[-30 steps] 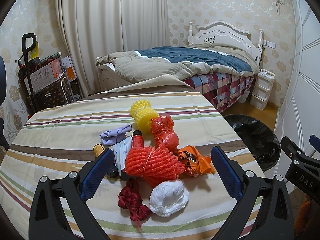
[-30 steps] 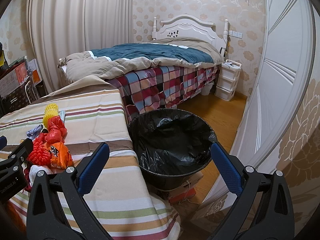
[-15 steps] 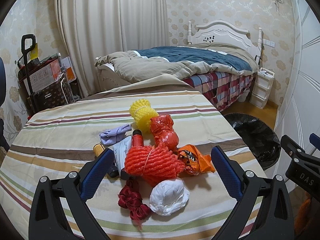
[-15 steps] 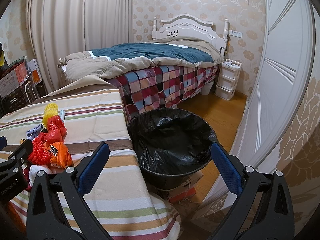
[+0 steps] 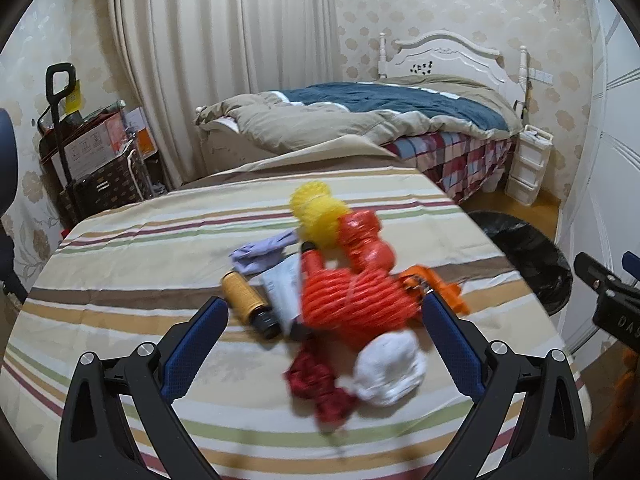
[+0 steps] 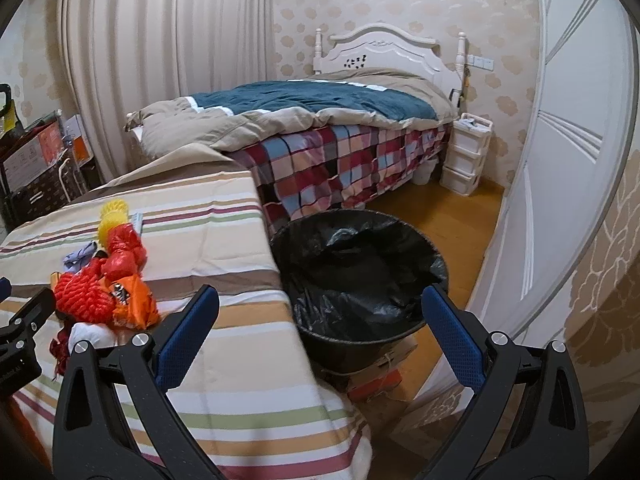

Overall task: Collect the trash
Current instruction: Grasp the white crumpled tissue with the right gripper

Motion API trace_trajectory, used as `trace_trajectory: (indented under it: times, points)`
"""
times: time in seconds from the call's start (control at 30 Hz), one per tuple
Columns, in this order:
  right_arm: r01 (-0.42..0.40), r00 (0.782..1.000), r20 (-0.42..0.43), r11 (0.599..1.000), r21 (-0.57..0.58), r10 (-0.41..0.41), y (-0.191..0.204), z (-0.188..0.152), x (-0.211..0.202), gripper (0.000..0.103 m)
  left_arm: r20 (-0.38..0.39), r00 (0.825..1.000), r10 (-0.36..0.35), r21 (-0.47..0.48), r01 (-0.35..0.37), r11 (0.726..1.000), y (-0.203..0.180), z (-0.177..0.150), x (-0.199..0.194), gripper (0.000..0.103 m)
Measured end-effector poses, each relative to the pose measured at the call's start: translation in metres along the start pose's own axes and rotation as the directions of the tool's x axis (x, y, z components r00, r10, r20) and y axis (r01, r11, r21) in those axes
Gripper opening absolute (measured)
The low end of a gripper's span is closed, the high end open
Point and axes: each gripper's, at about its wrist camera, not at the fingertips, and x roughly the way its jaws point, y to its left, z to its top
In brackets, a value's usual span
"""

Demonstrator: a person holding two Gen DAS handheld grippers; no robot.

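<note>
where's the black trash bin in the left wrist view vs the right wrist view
Left wrist: trash bin at the right edge, partly hidden behind the striped table.
Right wrist: trash bin at centre, on the floor beside the table.
Shared landmark: orange net bundle.

Bedroom around my worktable

Past the striped tablecloth [image 5: 160, 240] I see a bed [image 6: 320, 128] with a white headboard [image 6: 384, 52], a teal and tan quilt [image 6: 312, 100] and a checked cover [image 6: 352, 160] hanging down its side. A white drawer unit [image 6: 466, 152] stands beside the headboard. Pale curtains [image 5: 224, 60] hang at the back, and boxes [image 5: 92, 148] sit stacked at far left.
</note>
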Motion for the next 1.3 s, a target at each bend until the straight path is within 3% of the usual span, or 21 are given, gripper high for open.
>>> trace_trajectory:
  times: [0.3,0.67,0.77,1.13,1.3]
  points:
    - [-0.045,0.998,-0.038,0.999,-0.021,0.044,0.018,-0.005,0.001,0.099,-0.024,0.999,0.027,-0.001,-0.027,1.000,0.025,-0.011,-0.008,0.097]
    - [-0.050,0.998,-0.046,0.997,-0.066,0.047,0.032,-0.007,-0.003,0.096,-0.041,0.999,0.018,-0.003,-0.018,1.000,0.022,-0.008,-0.001,0.097]
    - [-0.091,0.994,-0.071,0.993,-0.071,0.086,0.041,-0.009,-0.001,0.083,-0.056,0.998,0.032,-0.013,-0.032,0.999,0.033,-0.012,0.000,0.097]
    - [-0.238,0.968,-0.124,0.955,-0.177,0.218,0.107,-0.026,-0.011,0.082,-0.089,0.991,0.105,-0.061,-0.110,0.992,0.081,-0.032,-0.005,0.097]
    - [-0.298,0.949,-0.155,0.939,-0.169,0.273,0.127,-0.027,-0.009,0.082,-0.093,0.989,0.117,-0.085,-0.125,0.988,0.094,-0.035,-0.005,0.097]
